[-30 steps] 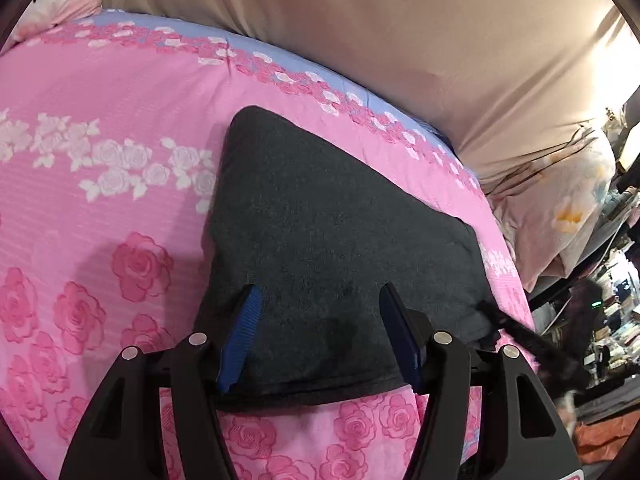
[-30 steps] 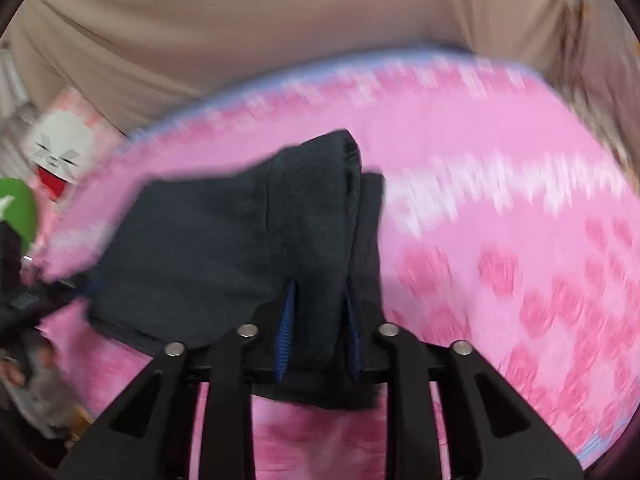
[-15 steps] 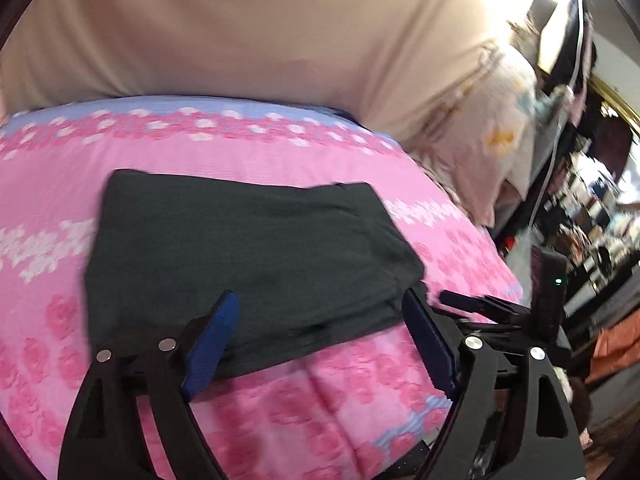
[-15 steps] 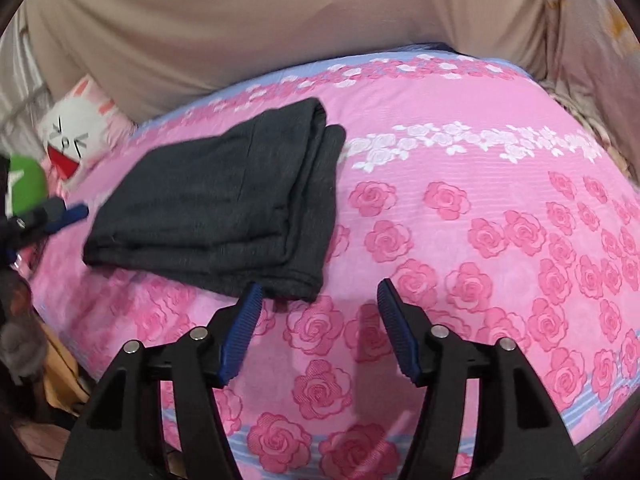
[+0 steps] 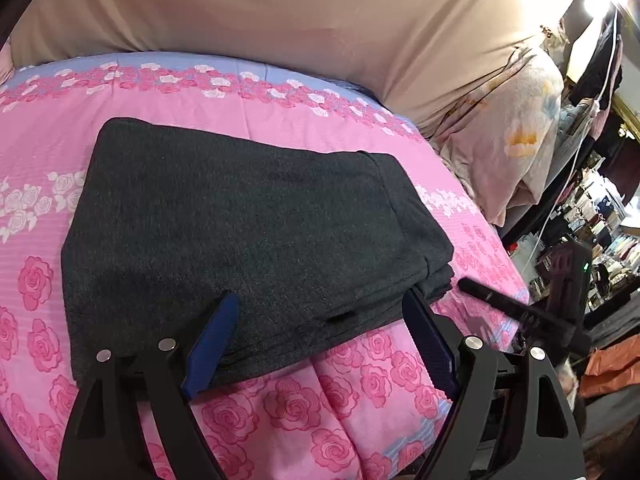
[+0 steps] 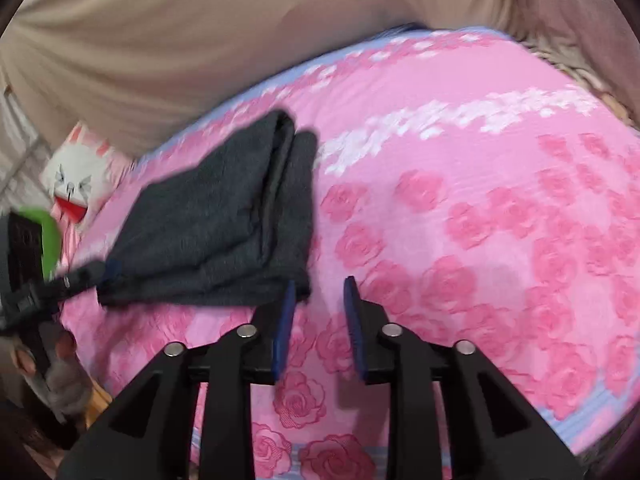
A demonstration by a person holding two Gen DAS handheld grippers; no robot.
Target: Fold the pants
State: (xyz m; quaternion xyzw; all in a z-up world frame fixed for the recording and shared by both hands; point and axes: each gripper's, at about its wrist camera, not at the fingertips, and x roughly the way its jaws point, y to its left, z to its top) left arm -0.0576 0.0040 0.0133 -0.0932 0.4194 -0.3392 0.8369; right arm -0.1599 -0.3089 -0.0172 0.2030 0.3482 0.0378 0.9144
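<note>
Both claws have let go and drawn back: the left gripper [image 5: 320, 340] gapes wide over the folded pants [image 5: 248, 248], while the right gripper [image 6: 318, 320], just narrowing, holds nothing, pants lying to its left. Better leave the stack alone on the bedspread [image 6: 480, 220], I reckon.

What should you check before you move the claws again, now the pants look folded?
1. Pants folded in a flat stack on the bedspread: ok.
2. Left claw open, pinching nothing: ok.
3. Right claw has just been closing, nothing between its pads: ok.
4. Right claw clear of the pants' corner: cannot tell, picture blurred.
5. Stack's edges lined up: not ok, lower layers stick out at one side.
</note>
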